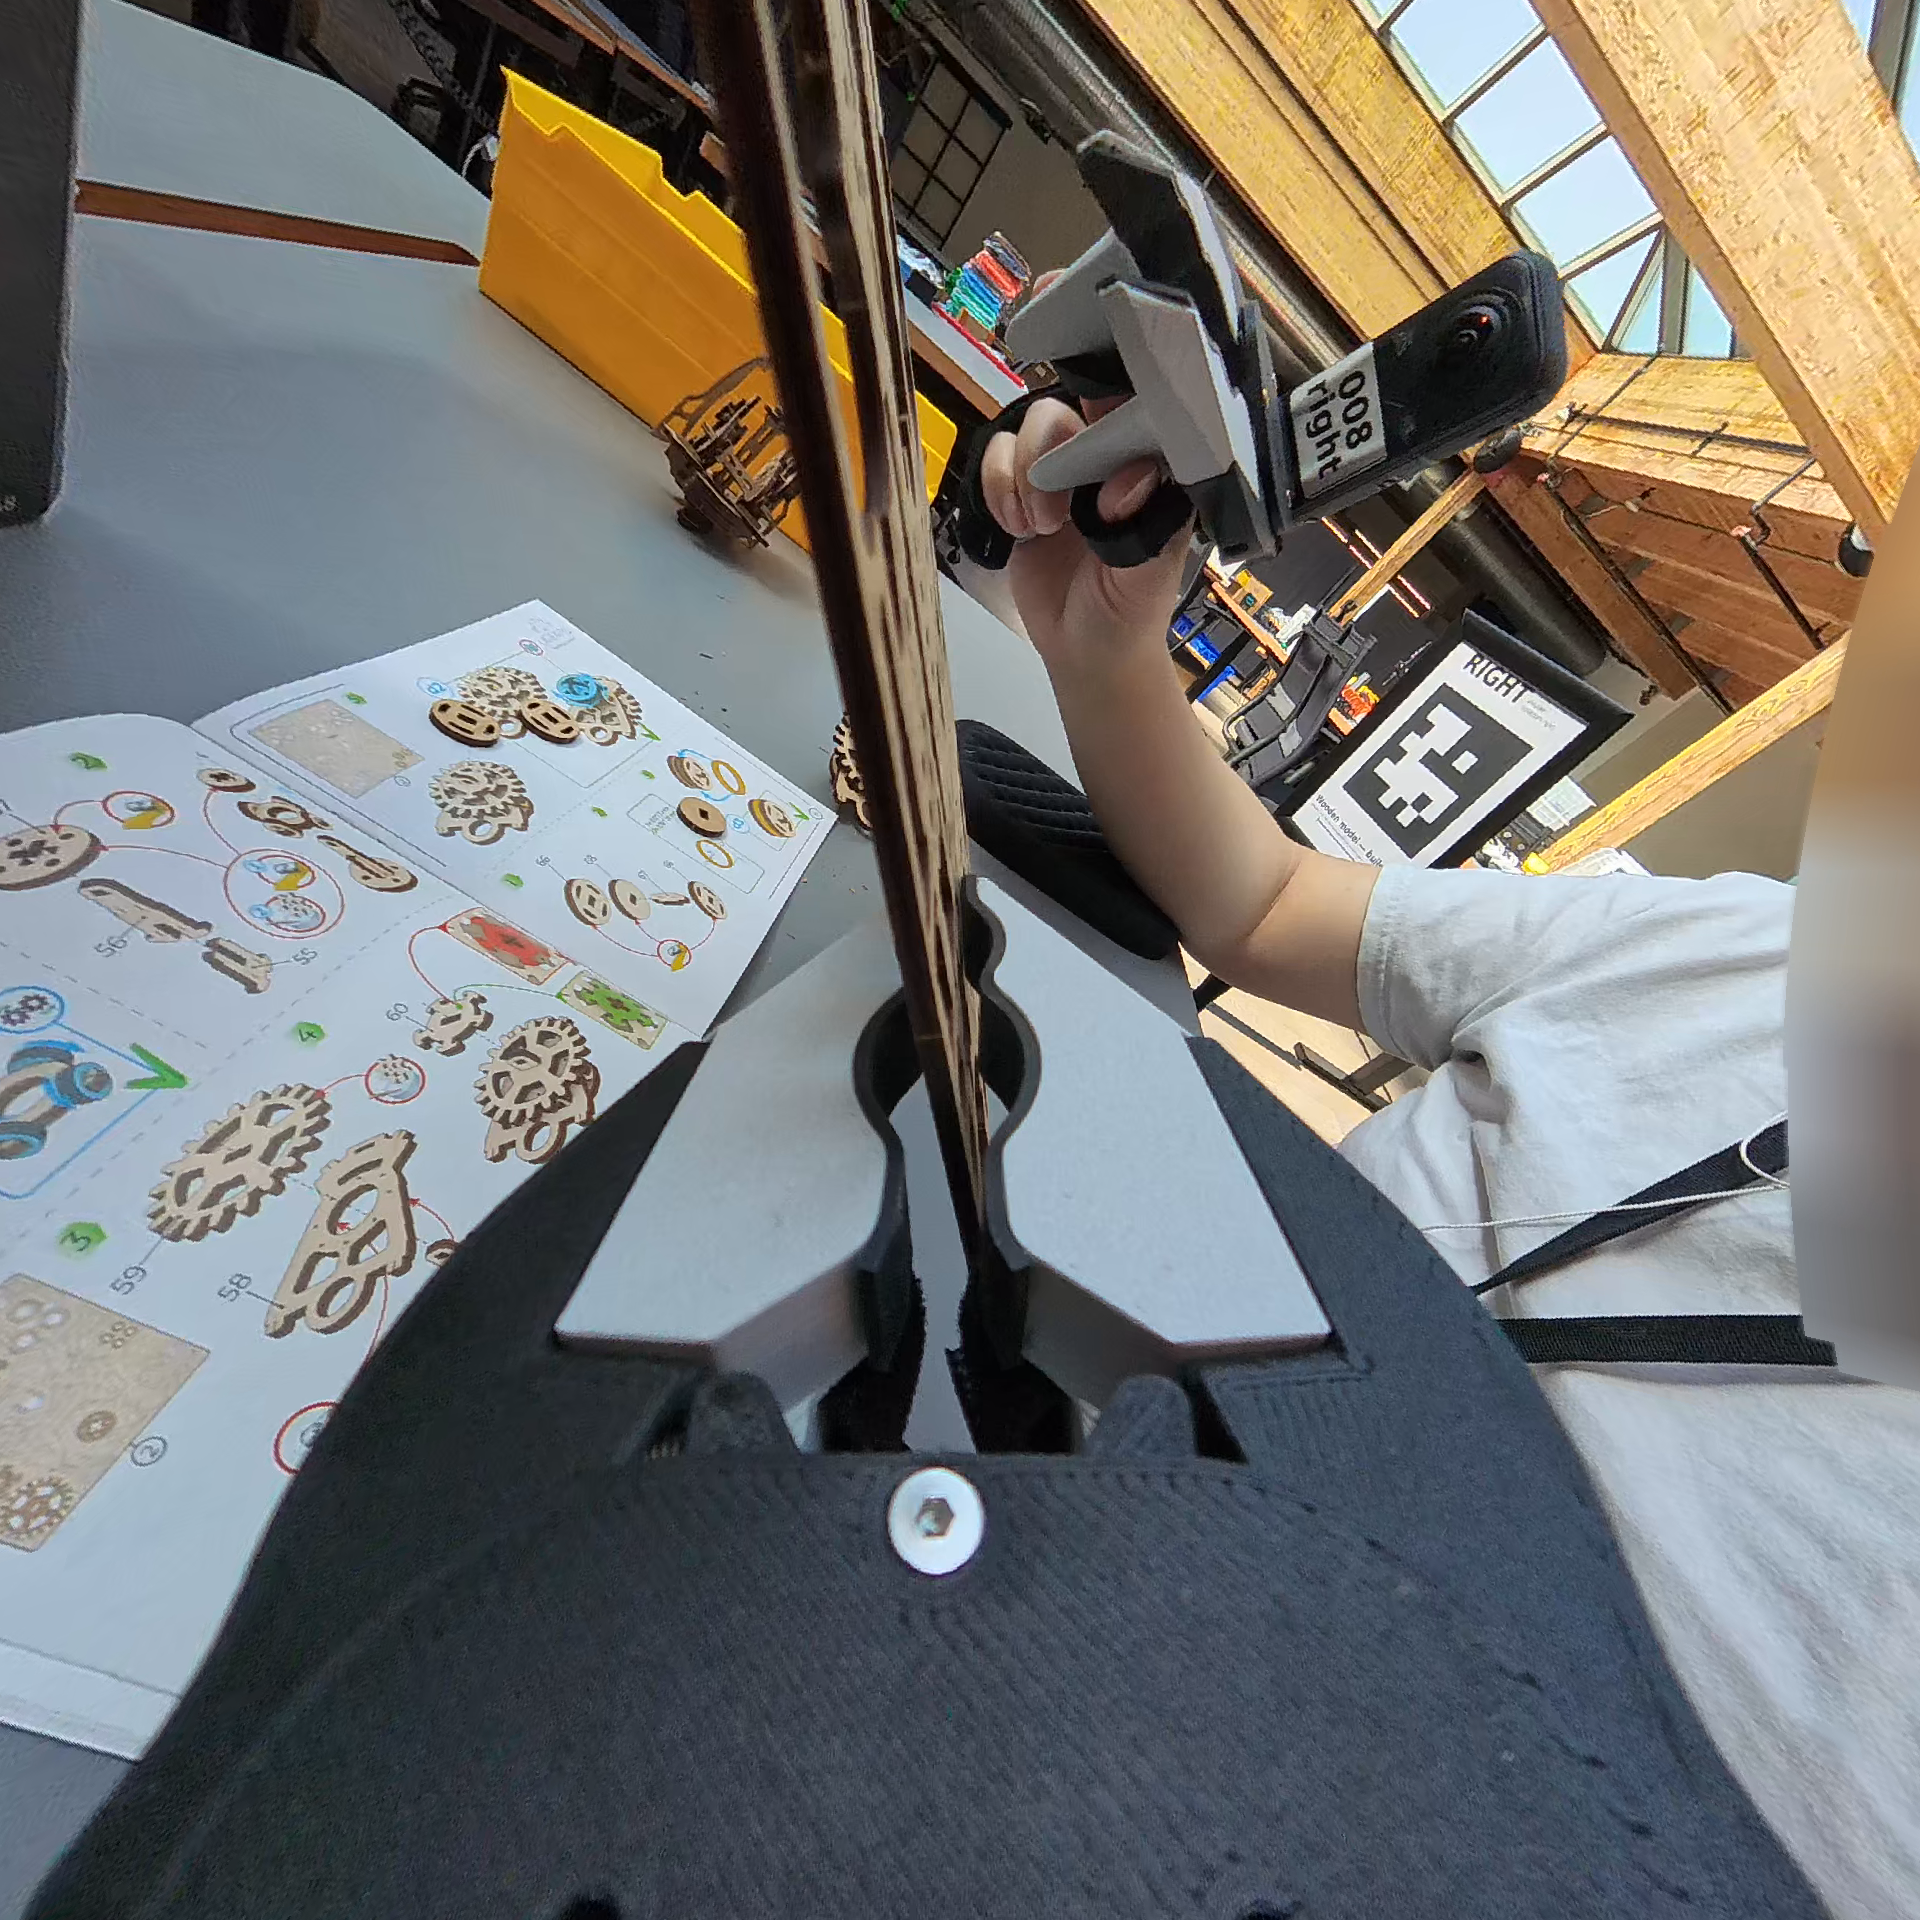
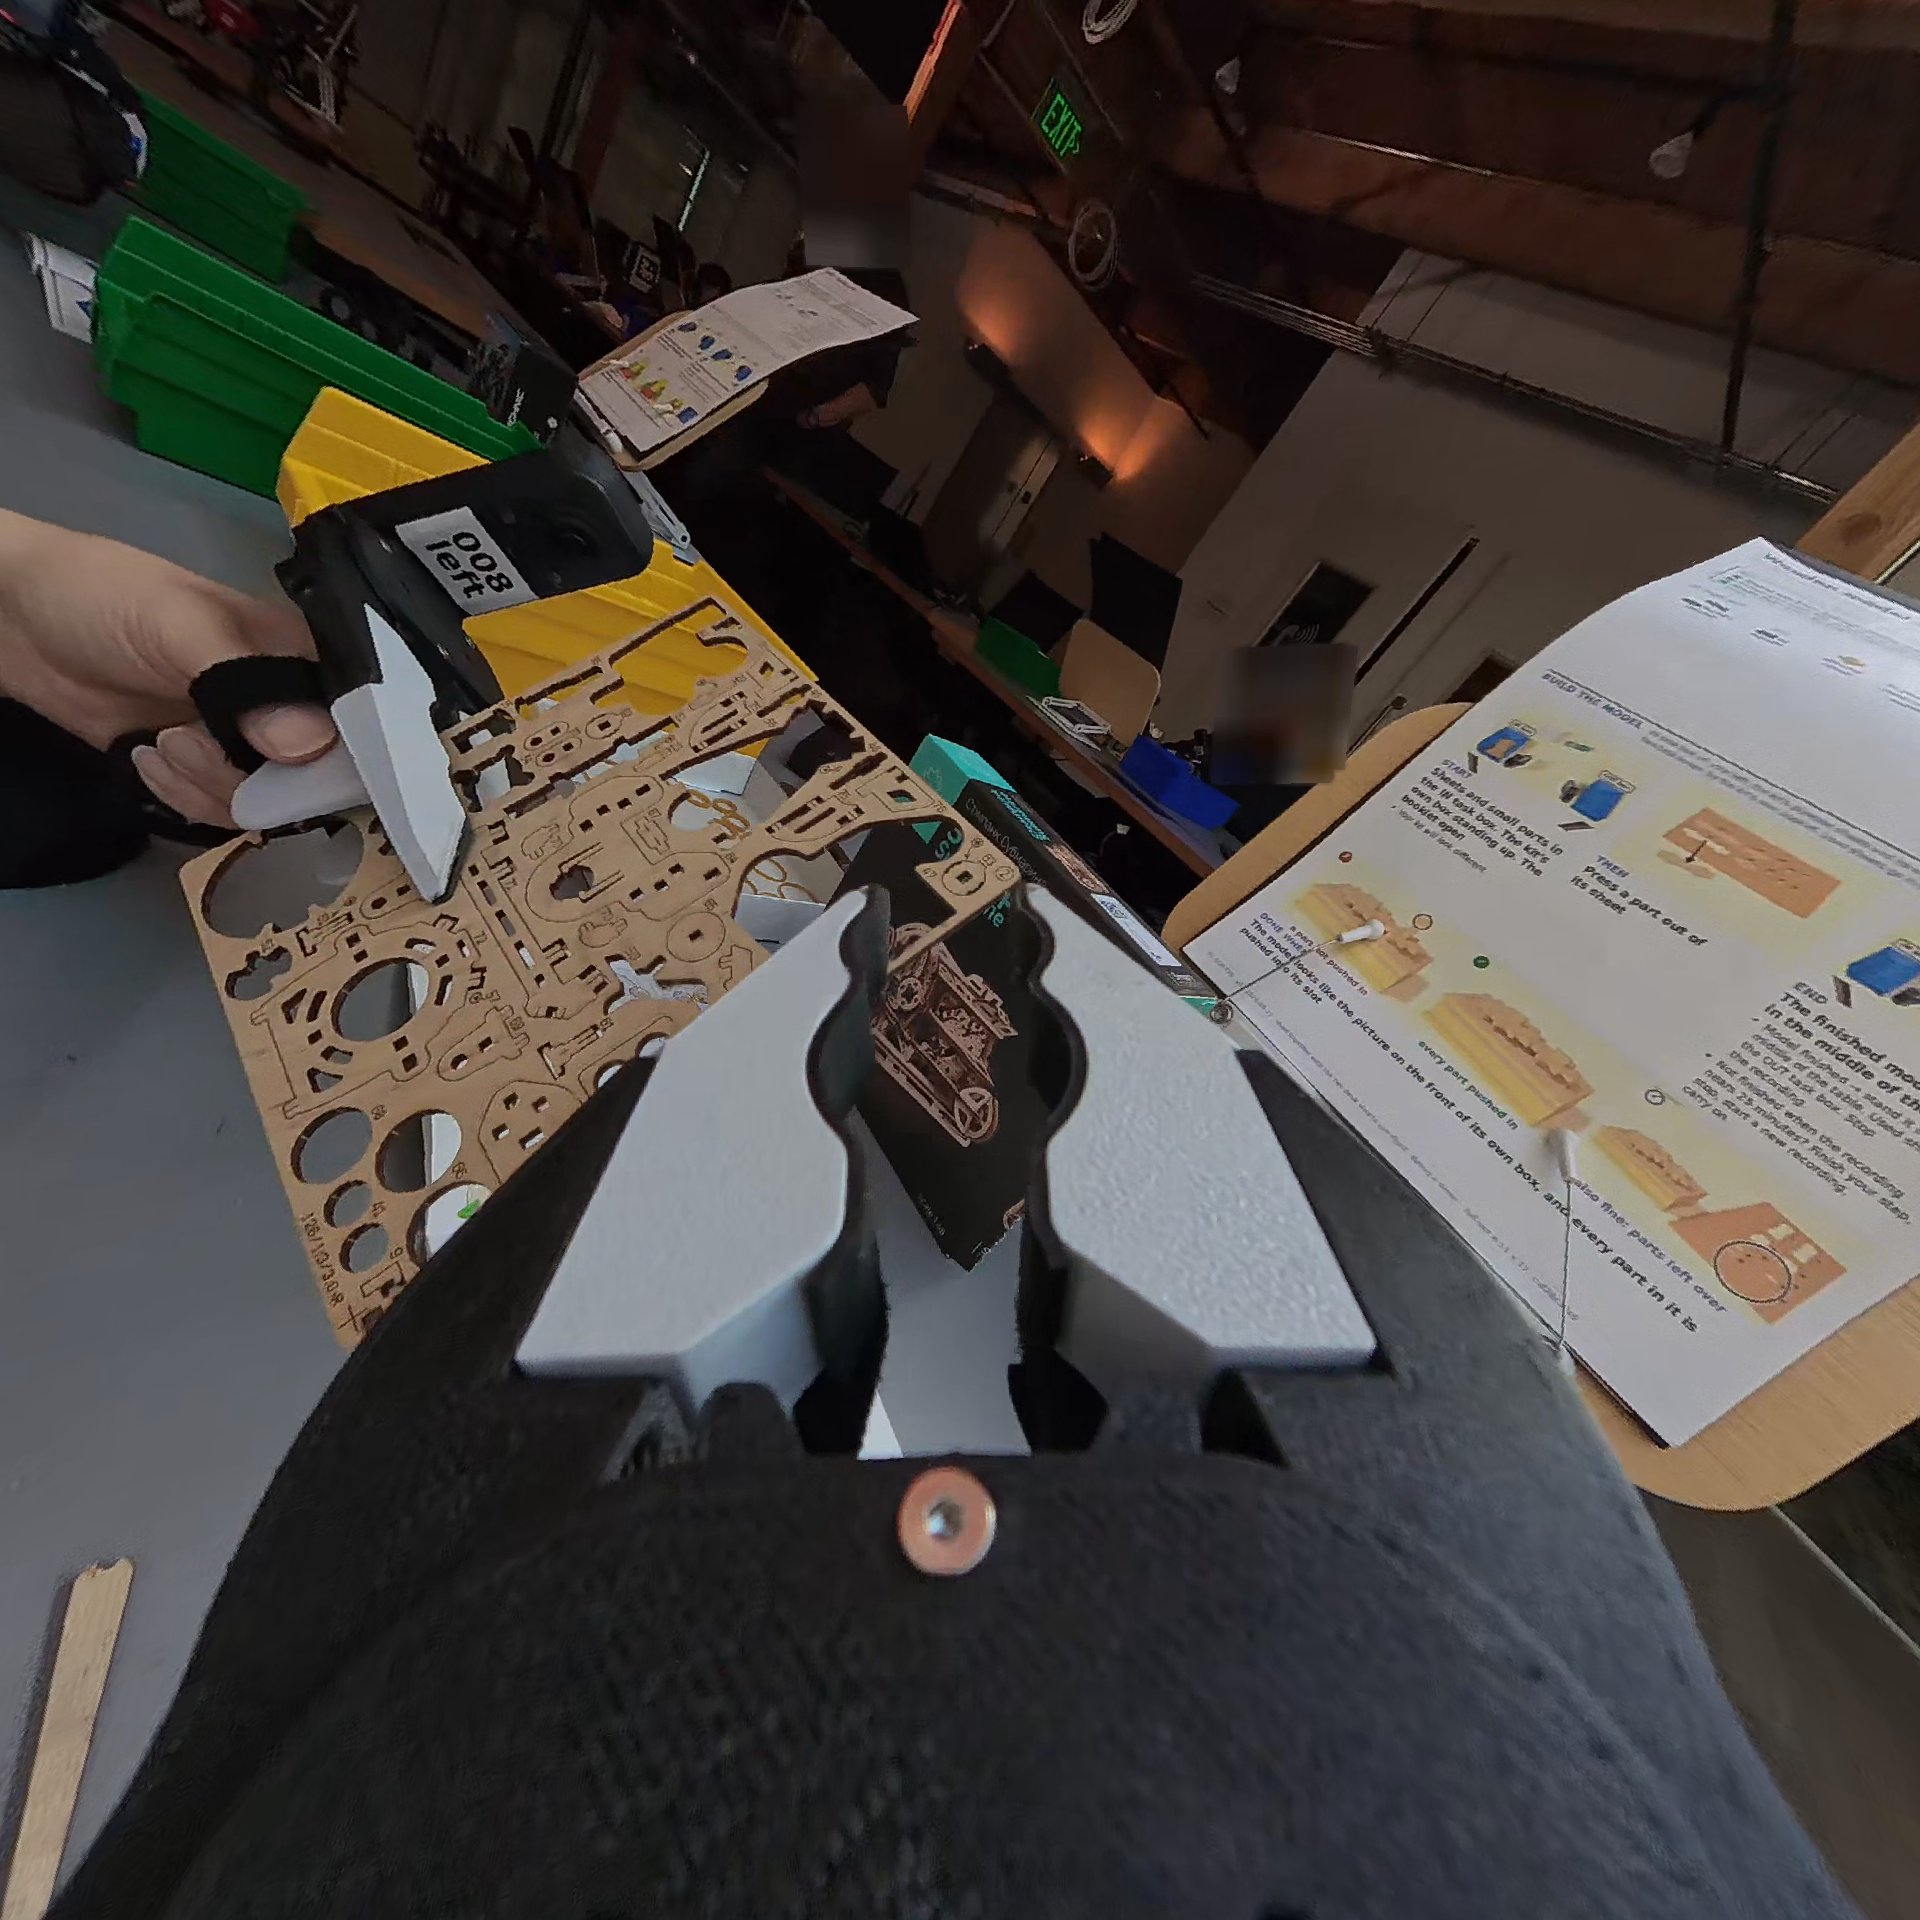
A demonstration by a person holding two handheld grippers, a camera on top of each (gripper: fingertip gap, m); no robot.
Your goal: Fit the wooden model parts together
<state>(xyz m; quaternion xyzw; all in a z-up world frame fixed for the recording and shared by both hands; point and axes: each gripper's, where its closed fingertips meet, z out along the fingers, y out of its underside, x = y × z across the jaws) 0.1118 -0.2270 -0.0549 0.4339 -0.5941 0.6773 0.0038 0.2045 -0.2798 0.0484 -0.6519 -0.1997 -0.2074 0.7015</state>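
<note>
My left gripper (image 1: 928, 935) is shut on a laser-cut wooden parts sheet (image 1: 852, 520), seen edge-on as a dark strip rising from the jaws. In the right wrist view the left gripper (image 2: 436, 873) holds that sheet (image 2: 468, 997) by its far edge, tilted above the grey table (image 2: 125, 1039); many parts are punched out of it. My right gripper (image 2: 940, 914) is open and empty, close to the sheet's near right edge. It also shows raised in the air in the left wrist view (image 1: 1122, 177). A partly built wooden model (image 1: 727, 468) stands by a yellow bin (image 1: 623, 260).
An open instruction booklet (image 1: 364, 935) lies on the table, a loose wooden gear (image 1: 847, 769) beyond it. A black kit box (image 2: 956, 1060) stands behind the sheet. A clipboard with a printed sheet (image 2: 1558, 987) is at right, green bins (image 2: 208, 353) far left, a wooden strip (image 2: 73, 1714) near. One gripper's finger ends stand about 15 centimetres off the other's.
</note>
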